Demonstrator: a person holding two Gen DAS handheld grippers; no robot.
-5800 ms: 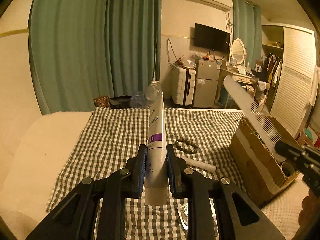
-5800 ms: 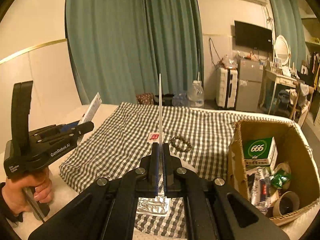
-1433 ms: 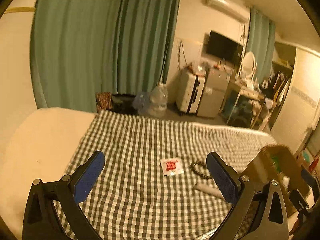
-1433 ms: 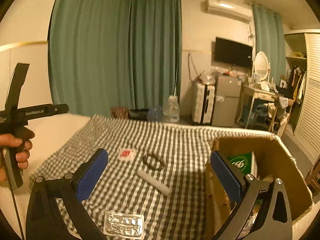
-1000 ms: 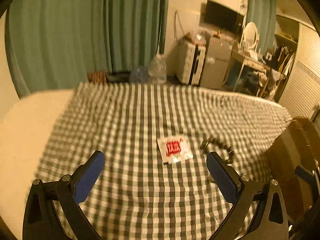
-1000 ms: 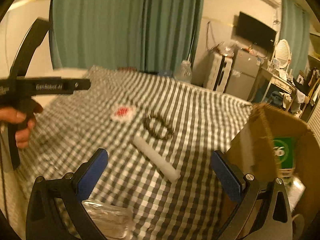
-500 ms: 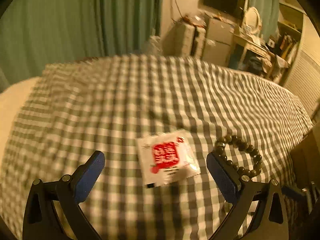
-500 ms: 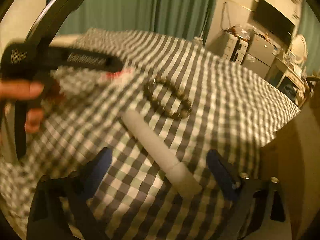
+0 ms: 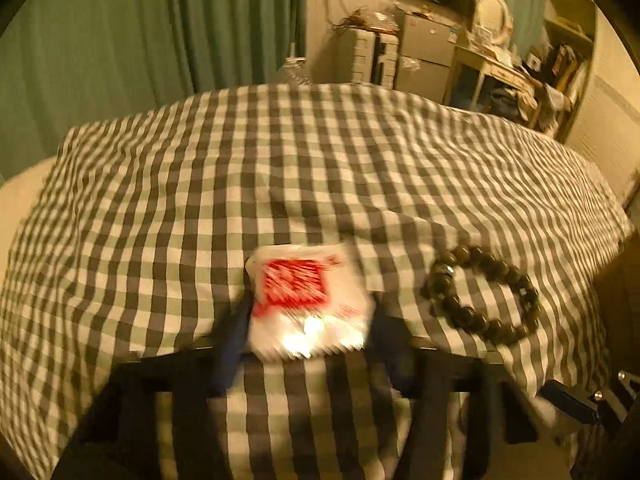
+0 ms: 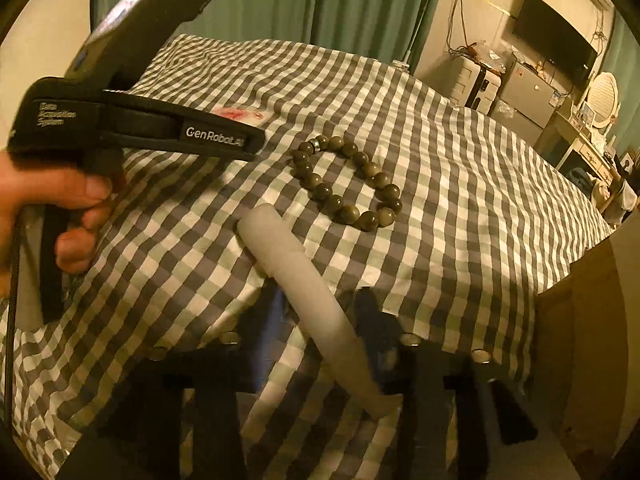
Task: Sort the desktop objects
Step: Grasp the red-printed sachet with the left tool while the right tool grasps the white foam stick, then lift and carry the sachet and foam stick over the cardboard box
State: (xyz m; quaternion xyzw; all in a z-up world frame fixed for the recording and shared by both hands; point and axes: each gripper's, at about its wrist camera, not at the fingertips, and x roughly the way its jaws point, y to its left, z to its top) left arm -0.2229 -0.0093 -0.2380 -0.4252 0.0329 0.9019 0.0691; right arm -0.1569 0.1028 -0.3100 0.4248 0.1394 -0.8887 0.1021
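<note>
Since half a second ago both grippers have dropped from wide-spread jaws to a narrow stance over the checked cloth, and each now has a thing between its fingers.

The left gripper (image 9: 308, 332) is pointing steeply down at the white sachet (image 9: 306, 300) with the red print, and its jaws are closing, the blurred blue pads sitting at the sachet's two side edges; the blur is keeping me from telling whether they are pressing on it yet. The sachet is lying flat on the checked cloth (image 9: 280, 168) at about six o'clock of the left wrist view, glare shining off its near edge. The bead bracelet (image 9: 480, 292) is lying at about four o'clock from the sachet, near it and not touching.

The right gripper (image 10: 320, 320) is closing too, its fingers standing on either side of the white tube (image 10: 312, 304), which is running between them from eleven o'clock toward five o'clock. Whether the pads are already gripping the tube, I cannot tell. Beyond the tube's far end, at about one o'clock, the bracelet is resting just beside it. At nine o'clock of the right wrist view a hand (image 10: 52, 208) is holding the left gripper's black handle, and its nose is hanging over the sachet. A brown cardboard box (image 10: 580, 320) is standing at three o'clock, at the cloth's edge.
</note>
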